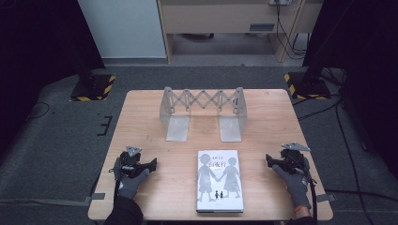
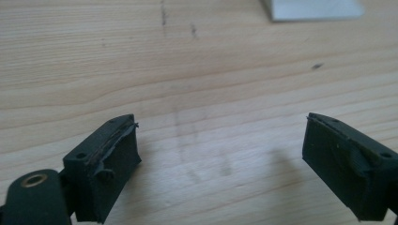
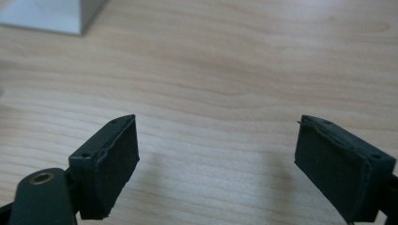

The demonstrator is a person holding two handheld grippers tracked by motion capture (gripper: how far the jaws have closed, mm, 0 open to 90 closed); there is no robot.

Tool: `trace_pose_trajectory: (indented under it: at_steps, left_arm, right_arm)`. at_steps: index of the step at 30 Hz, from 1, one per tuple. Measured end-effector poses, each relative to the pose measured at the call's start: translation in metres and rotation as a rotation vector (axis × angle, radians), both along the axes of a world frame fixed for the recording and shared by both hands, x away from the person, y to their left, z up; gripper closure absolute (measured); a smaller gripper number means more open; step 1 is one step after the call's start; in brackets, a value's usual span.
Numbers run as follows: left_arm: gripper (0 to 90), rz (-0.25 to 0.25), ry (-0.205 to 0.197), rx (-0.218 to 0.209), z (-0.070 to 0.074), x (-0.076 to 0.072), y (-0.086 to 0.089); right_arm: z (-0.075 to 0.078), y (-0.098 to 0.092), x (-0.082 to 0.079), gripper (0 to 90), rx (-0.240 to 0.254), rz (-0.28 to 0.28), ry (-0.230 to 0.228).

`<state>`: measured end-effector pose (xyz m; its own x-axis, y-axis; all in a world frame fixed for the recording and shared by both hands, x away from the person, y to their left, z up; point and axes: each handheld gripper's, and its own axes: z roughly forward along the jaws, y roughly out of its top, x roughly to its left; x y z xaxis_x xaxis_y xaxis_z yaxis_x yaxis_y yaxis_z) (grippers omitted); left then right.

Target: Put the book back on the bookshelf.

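A book (image 1: 219, 180) with a pale cover and grey child silhouettes lies flat near the front middle of the wooden table (image 1: 141, 117). Behind it stands a grey metal expandable book rack (image 1: 202, 112) with a scissor lattice and two flat feet. My left gripper (image 1: 152, 164) rests low at the table's front left, jaws wide apart and empty; its own view (image 2: 220, 140) has bare wood between the pads. My right gripper (image 1: 268, 160) sits at the front right, open and empty as well (image 3: 217, 140). Both point inward toward the book.
A corner of the rack's foot (image 2: 312, 9) shows at the top of the left gripper view, and another foot (image 3: 47, 16) at the top left of the right gripper view. Two stand bases with yellow-black tape (image 1: 91, 86) (image 1: 307, 84) sit on the floor beyond the table.
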<state>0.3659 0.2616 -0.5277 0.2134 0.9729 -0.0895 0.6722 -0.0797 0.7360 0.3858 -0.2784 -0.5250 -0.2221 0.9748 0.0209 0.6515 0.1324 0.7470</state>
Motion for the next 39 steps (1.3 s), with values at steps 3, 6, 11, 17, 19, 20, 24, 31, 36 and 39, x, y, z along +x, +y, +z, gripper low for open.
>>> trace_pose_trajectory:
  at_steps: [3,6,11,17,19,20,24,31,36,39]
  left_arm:
    - [11.6,-0.004,-0.026,-0.011,0.006,-0.003,-0.004]
    - [11.9,-0.019,-0.055,-0.022,0.013,-0.007,-0.01]
    - [11.5,-0.041,-0.084,-0.04,0.018,-0.011,-0.019]
    - [12.9,-0.037,-0.106,-0.06,0.023,-0.014,-0.022]
    - [12.9,-0.041,-0.114,-0.071,0.024,-0.015,-0.024]
    - [12.2,-0.052,-0.121,-0.072,0.025,-0.016,-0.026]
    - [12.0,-0.081,-0.125,-0.077,0.026,-0.017,-0.035]
    - [11.7,-0.123,-0.136,-0.079,0.028,-0.021,-0.048]
    - [11.4,-0.16,-0.133,-0.081,0.028,-0.024,-0.06]
    - [11.2,-0.178,-0.133,-0.081,0.027,-0.024,-0.067]
  right_arm:
    - [0.005,0.002,-0.004,15.1,0.036,0.015,-0.032]
    - [0.013,0.007,-0.01,16.2,0.071,0.047,-0.083]
    - [0.021,0.014,-0.015,16.8,0.09,0.073,-0.116]
    - [0.029,0.016,-0.019,17.0,0.146,0.082,-0.136]
    - [0.03,0.017,-0.02,17.1,0.146,0.091,-0.139]
    - [0.032,0.018,-0.021,17.2,0.144,0.092,-0.139]
    - [0.035,0.022,-0.023,17.8,0.14,0.096,-0.134]
    - [0.041,0.035,-0.026,17.9,0.154,0.128,-0.141]
    - [0.044,0.045,-0.029,18.3,0.181,0.16,-0.145]
    - [0.044,0.05,-0.029,18.4,0.185,0.175,-0.14]
